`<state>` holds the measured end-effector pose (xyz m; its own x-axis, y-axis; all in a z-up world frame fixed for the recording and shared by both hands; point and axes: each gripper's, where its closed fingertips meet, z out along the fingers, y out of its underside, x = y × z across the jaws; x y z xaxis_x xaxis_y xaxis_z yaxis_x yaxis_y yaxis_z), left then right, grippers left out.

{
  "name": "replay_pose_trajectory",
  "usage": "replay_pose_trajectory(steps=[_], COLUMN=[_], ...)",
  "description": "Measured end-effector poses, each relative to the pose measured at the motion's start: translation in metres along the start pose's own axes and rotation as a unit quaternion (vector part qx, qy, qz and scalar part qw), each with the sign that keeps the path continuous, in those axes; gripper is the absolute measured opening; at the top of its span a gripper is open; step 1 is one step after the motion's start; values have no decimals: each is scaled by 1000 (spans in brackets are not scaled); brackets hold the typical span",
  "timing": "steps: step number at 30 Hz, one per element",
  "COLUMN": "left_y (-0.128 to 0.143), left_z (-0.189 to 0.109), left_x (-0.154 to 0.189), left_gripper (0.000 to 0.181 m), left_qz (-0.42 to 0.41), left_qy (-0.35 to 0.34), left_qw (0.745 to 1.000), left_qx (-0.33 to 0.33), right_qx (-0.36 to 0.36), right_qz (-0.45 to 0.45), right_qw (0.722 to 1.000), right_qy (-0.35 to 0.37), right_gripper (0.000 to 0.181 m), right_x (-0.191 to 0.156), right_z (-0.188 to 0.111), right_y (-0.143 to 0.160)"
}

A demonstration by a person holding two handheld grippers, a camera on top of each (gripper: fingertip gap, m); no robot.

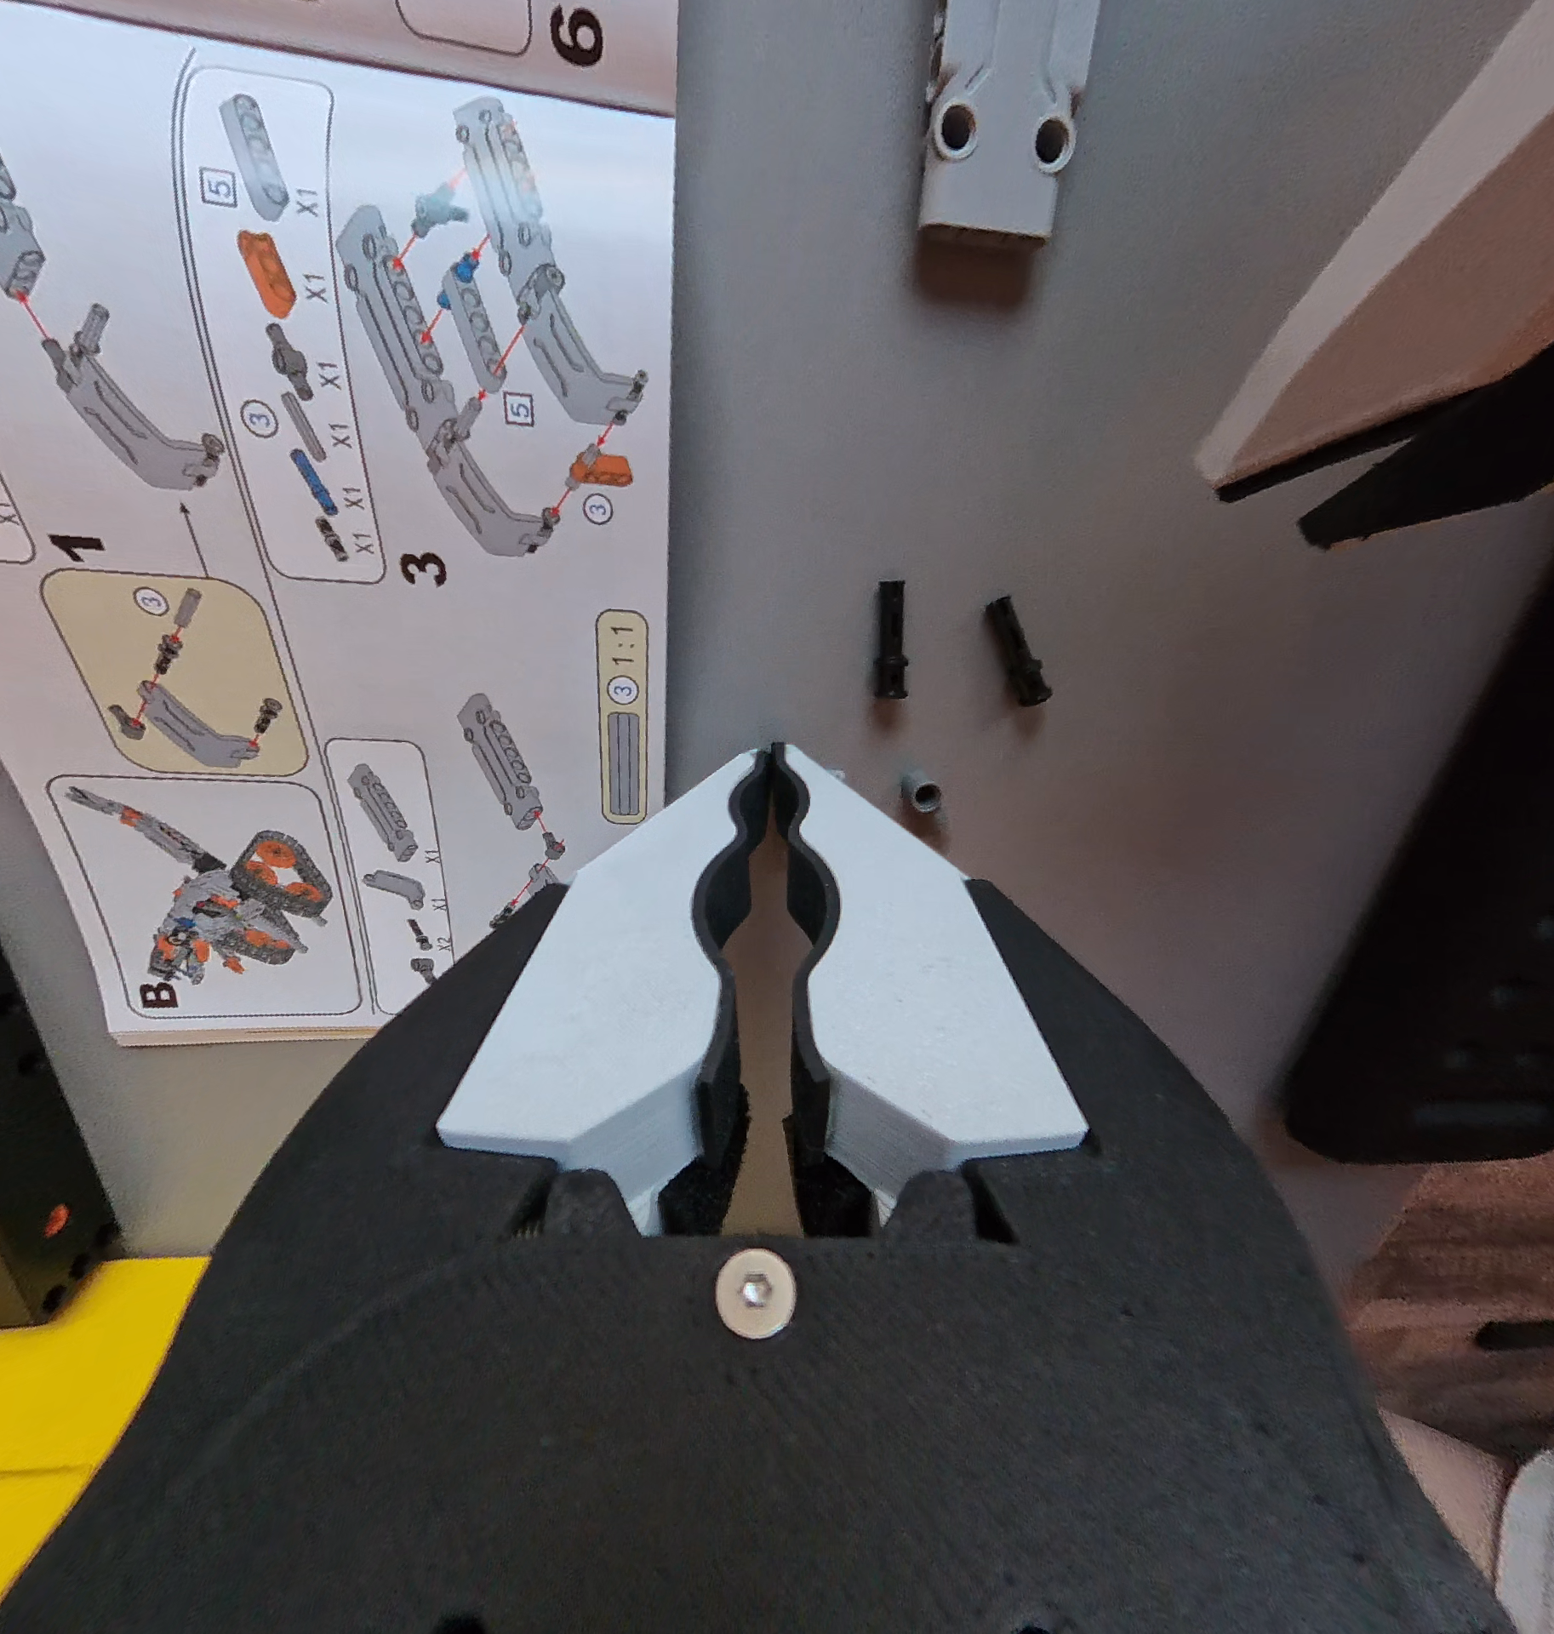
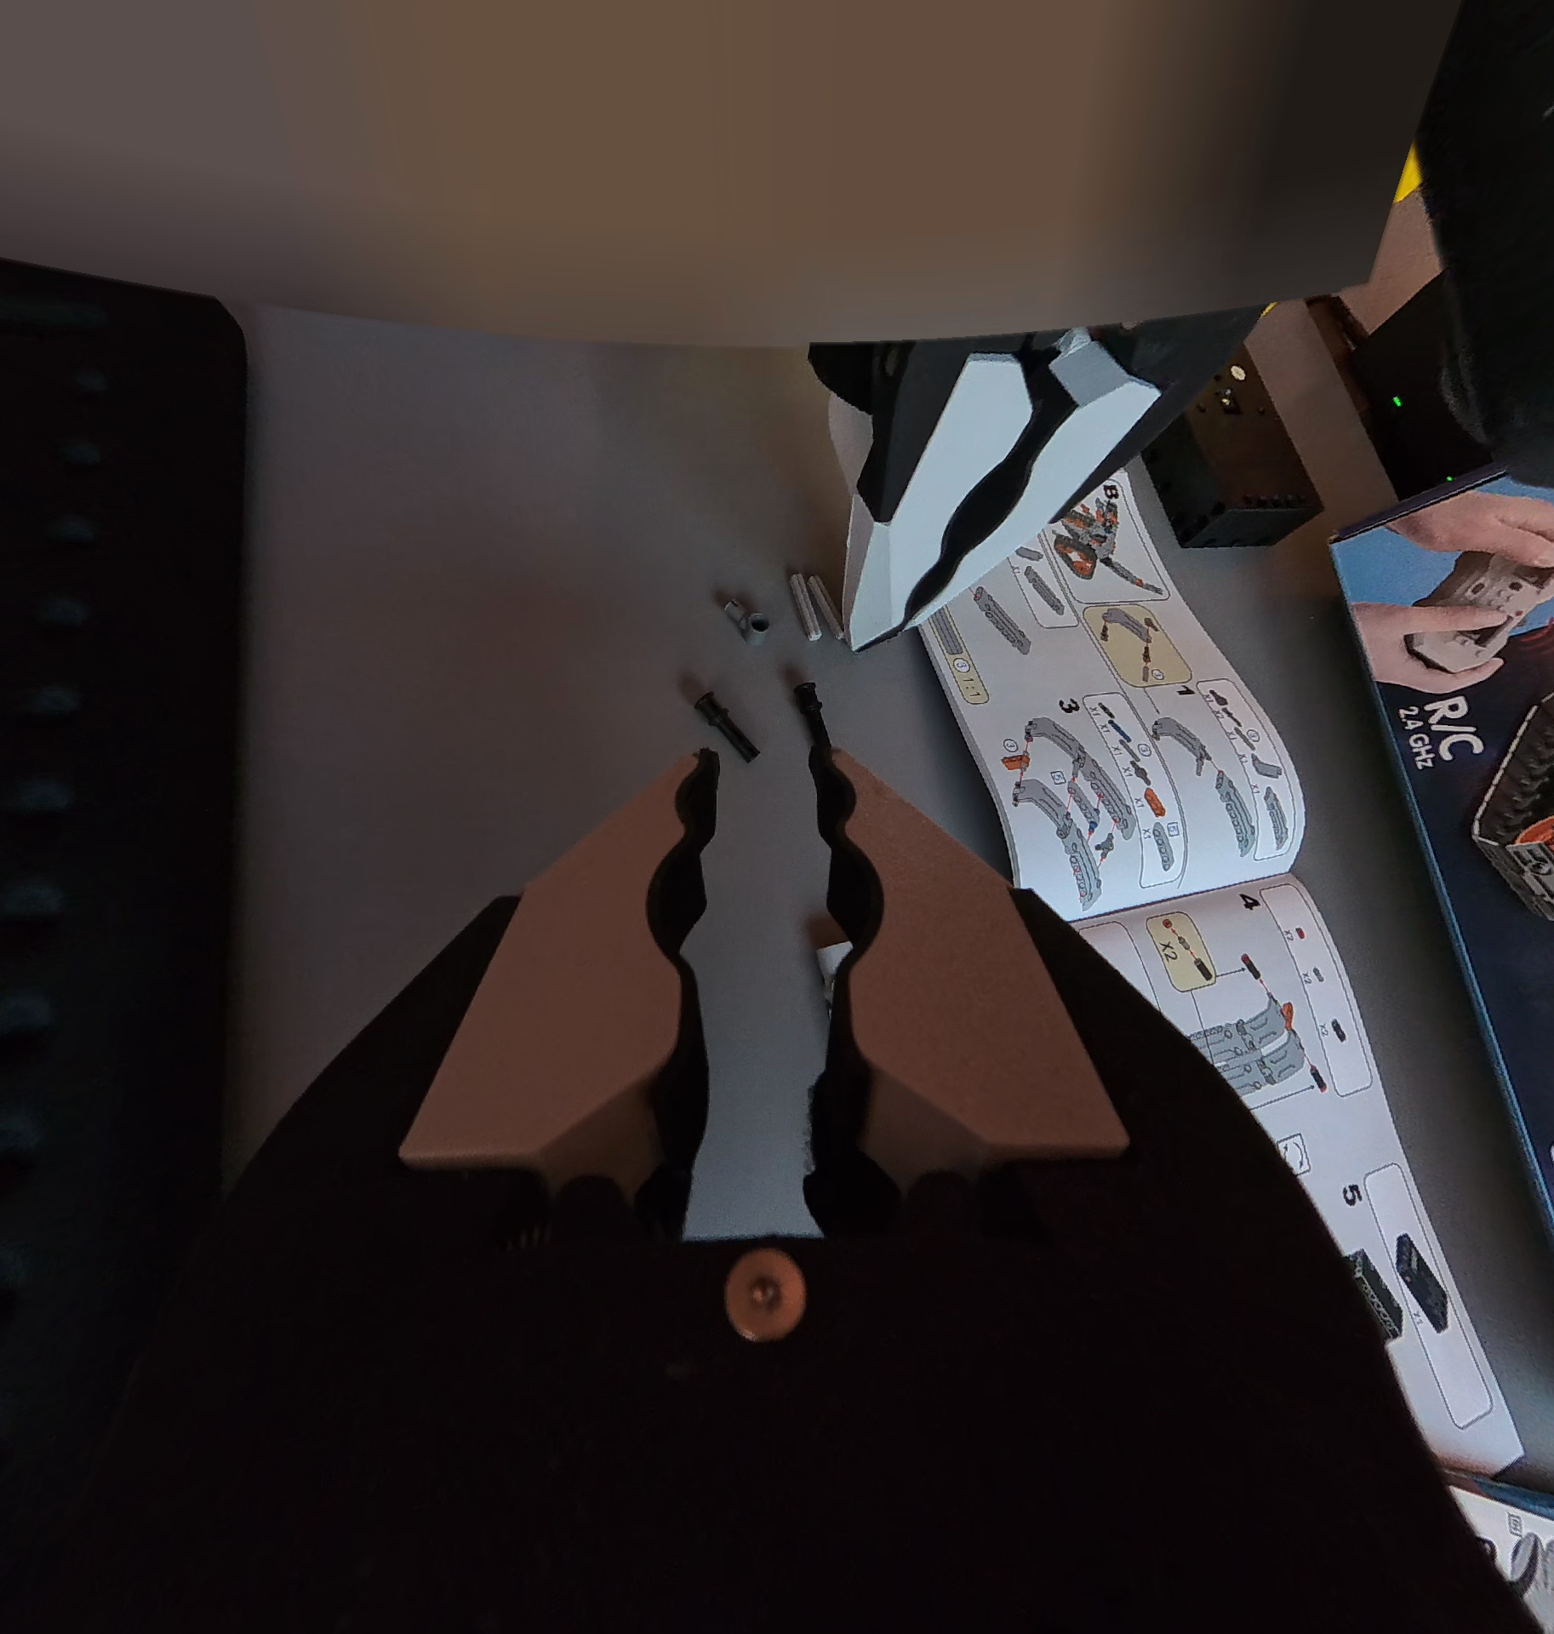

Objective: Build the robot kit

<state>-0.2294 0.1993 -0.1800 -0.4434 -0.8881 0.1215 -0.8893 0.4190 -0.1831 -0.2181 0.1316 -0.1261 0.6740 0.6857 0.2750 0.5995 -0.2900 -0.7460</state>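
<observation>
Black pins, two of them (image 2: 725,727) (image 2: 811,712), lie on the grey surface (image 1: 1154,796) just ahead of the right gripper (image 2: 763,760), whose jaws stand apart and empty; one fingertip (image 2: 819,762) looks to be touching the nearer pin. Close by lie a small grey connector (image 1: 922,790) and two pale axles (image 2: 814,608). The left gripper (image 1: 774,752) tilts down beside the open instruction booklet (image 1: 314,442), jaws closed at the tips, holding nothing visible. A grey beam (image 1: 994,124) lies farther off.
</observation>
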Motion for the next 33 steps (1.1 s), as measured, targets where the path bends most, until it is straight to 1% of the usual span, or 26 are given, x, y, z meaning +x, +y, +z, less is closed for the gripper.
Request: replay_pose_trajectory(steps=[4,11,14,17,20,24,33], left_y=[1,3,4,14,24,22,17], left_z=[0,-1,-6,-9,-3,-4,-2], left_x=[3,2,-1,-1,3,8,8], left_gripper=[0,0,0,0,0,0,0], left_qz=[-6,-4,-18,-46,-46,-43,-34], left_qy=[11,7,3,13,25,38,33], left_qw=[1000,1000,1000,999,997,997,998], left_qx=[-2,-8,-3,-20,-49,-44,-40], right_qx=[-2,-3,-3,-5,-4,-3,-5], right_qz=[-1,-2,-3,-4,-2,-3,-5], right_qw=[1000,1000,1000,1000,1000,1000,1000], right_qy=[0,0,0,0,0,1,0], right_gripper=[21,21,21,21,21,21,21], right_x=[0,0,-1,-1,-1,-1,-2], right_z=[0,0,0,1,0,0,0], right_y=[1,1,1,1,1,1,1])
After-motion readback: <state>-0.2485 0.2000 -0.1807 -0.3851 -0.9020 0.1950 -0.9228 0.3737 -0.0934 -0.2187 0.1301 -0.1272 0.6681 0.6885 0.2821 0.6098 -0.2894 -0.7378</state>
